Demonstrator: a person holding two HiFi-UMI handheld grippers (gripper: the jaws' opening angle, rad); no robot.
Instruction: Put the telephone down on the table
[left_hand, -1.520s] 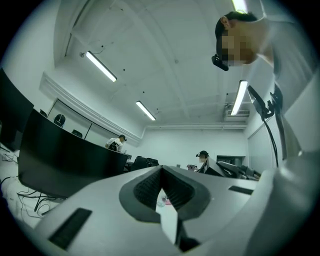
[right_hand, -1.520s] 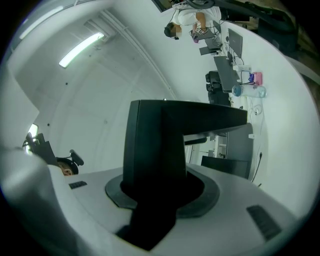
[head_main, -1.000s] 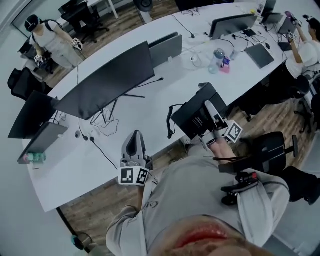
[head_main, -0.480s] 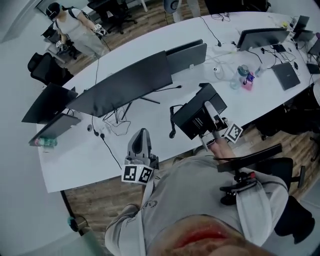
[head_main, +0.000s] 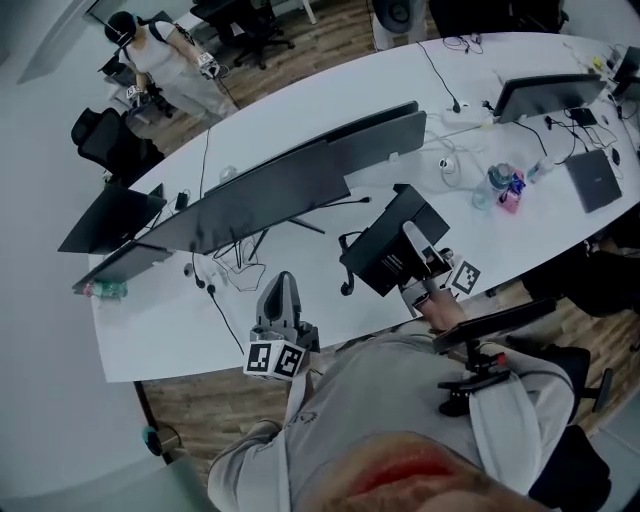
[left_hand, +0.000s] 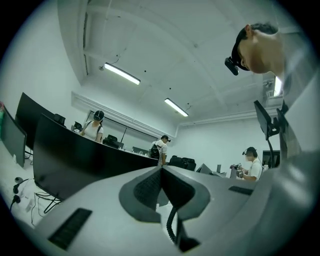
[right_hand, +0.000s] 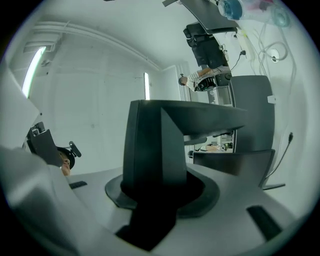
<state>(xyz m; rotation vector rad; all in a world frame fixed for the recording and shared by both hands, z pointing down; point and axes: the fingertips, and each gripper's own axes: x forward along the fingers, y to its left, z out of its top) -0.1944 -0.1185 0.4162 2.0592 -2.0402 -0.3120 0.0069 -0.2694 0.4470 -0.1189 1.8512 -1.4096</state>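
Black plastic fills my right claw (head_main: 415, 240): its jaws stand about half apart, clamped on the telephone (head_main: 385, 250), which hangs tilted above the near edge of the white table (head_main: 160, 330), its coiled cord (head_main: 345, 270) dangling. Over the last second I've carried it left along the table, closer to the big monitor (head_main: 270, 195), so I judge the set-down close but not begun. My left claw (head_main: 283, 290) is closed on nothing. Bare tabletop lies beneath the telephone and to its left; loose cables (head_main: 225, 262) further left bound that room.
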